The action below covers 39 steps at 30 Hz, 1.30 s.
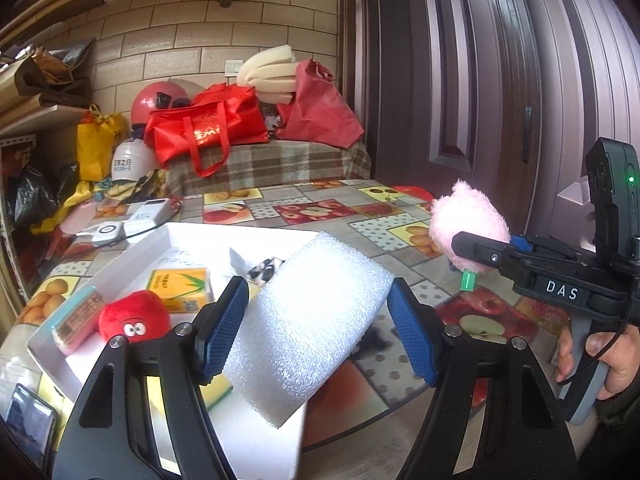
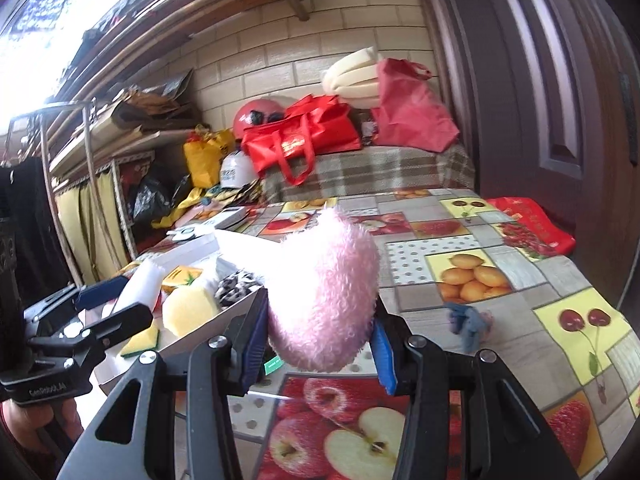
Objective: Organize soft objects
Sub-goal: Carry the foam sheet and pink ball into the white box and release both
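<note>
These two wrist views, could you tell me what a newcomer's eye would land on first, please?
In the left wrist view, a white foam block fills the centre, held between the left gripper's blue pads above the white tray, where a red plush toy with googly eyes lies. In the right wrist view, the right gripper clamps a fluffy pink plush over the bright fruit-print tablecloth.

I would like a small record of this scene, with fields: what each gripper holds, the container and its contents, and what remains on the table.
left gripper: shut on white foam block, held over the box edge
right gripper: shut on pink plush toy, above the table
container: white box
contents: red plush toy, yellow packet, yellow sponge
table: small blue-grey cloth item lies loose
</note>
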Each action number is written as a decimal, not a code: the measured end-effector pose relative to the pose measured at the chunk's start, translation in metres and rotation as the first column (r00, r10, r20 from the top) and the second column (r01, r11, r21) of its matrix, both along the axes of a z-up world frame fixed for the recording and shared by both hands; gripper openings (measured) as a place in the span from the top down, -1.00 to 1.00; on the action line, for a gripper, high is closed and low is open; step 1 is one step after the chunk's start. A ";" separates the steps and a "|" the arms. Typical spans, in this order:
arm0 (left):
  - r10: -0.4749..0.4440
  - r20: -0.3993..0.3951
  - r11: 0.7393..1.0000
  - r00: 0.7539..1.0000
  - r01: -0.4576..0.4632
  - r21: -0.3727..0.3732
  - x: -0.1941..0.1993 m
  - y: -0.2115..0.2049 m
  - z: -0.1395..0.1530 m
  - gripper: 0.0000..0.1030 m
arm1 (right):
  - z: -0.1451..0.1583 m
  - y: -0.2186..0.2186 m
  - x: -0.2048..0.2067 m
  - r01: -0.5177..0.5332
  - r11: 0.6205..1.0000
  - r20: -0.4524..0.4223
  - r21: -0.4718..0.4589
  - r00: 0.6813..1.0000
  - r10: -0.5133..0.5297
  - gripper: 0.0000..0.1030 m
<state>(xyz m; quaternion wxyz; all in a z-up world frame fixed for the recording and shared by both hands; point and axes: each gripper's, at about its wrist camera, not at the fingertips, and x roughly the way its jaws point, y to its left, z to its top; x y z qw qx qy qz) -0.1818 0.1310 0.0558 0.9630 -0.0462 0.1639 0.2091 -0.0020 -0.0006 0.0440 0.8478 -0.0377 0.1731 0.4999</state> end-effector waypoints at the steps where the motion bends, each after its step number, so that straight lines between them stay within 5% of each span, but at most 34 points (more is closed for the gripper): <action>1: 0.010 0.000 1.000 1.000 -0.010 0.003 -0.002 0.003 0.000 -0.40 | -0.001 0.005 -0.002 -0.013 1.000 0.004 -0.007 1.000 0.013 0.11; 20: 0.280 0.066 0.959 0.958 -0.276 -0.061 -0.056 0.089 -0.004 -0.40 | -0.008 0.089 -0.057 -0.215 0.973 0.072 -0.080 0.973 0.221 0.11; 25: 0.340 0.081 0.933 0.937 -0.325 -0.153 -0.066 0.116 -0.006 -0.40 | -0.016 0.117 -0.080 -0.356 0.916 0.069 -0.186 0.925 0.374 0.11; 30: 0.313 0.054 0.939 0.948 -0.300 -0.167 -0.056 0.124 -0.008 -0.41 | -0.034 0.152 -0.089 -0.441 0.830 -0.012 -0.343 0.885 0.465 0.12; 39: 0.307 0.007 0.944 0.952 -0.303 -0.132 -0.041 0.122 -0.009 -0.41 | -0.037 0.176 -0.041 -0.270 0.904 -0.077 -0.330 0.963 0.259 0.11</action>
